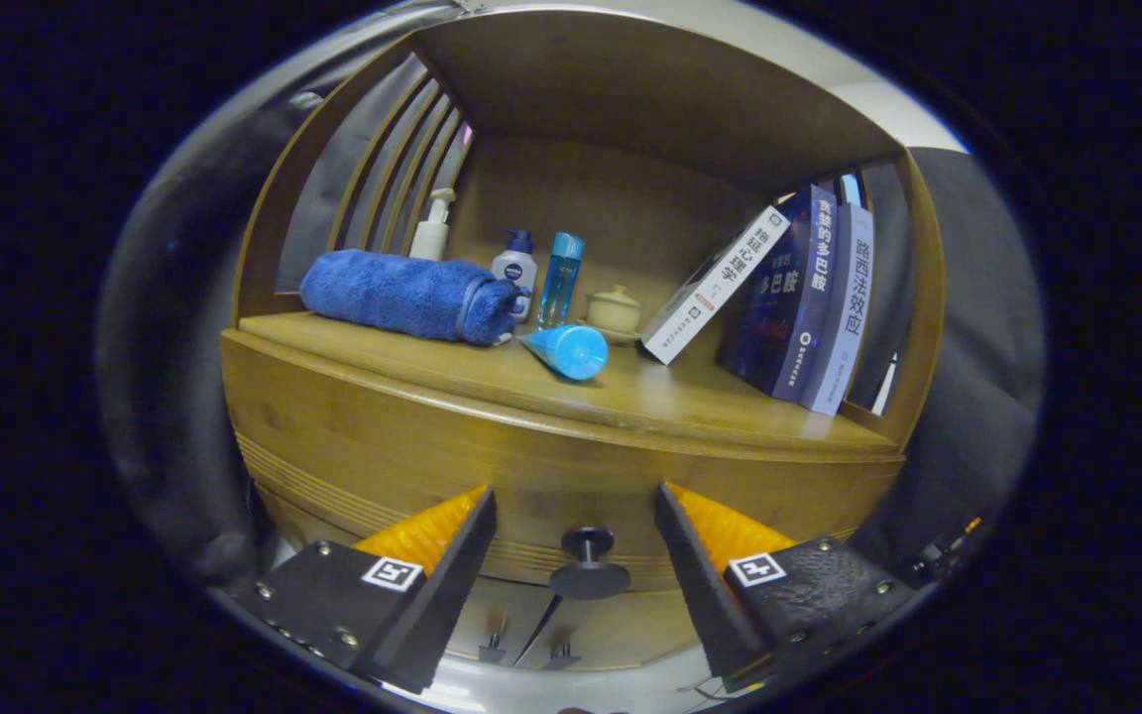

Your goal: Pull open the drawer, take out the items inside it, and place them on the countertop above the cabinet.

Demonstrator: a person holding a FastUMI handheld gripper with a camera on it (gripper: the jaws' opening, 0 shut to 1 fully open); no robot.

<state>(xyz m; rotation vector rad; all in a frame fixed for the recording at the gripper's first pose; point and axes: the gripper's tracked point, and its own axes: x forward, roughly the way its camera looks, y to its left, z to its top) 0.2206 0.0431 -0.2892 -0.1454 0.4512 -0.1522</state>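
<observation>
A wooden cabinet fills the scene, with its drawer front shut below the countertop. A dark round knob sticks out of the drawer front. My gripper is open, its two fingers spread on either side of the knob and a little short of it, touching nothing. The inside of the drawer is hidden. On the countertop lie a rolled blue towel and a blue tube on its side.
At the back of the countertop stand a pump bottle, a small white bottle, a slim blue bottle and a small lidded pot. Three books lean at the right. Slatted wooden sides and a wooden top enclose the shelf.
</observation>
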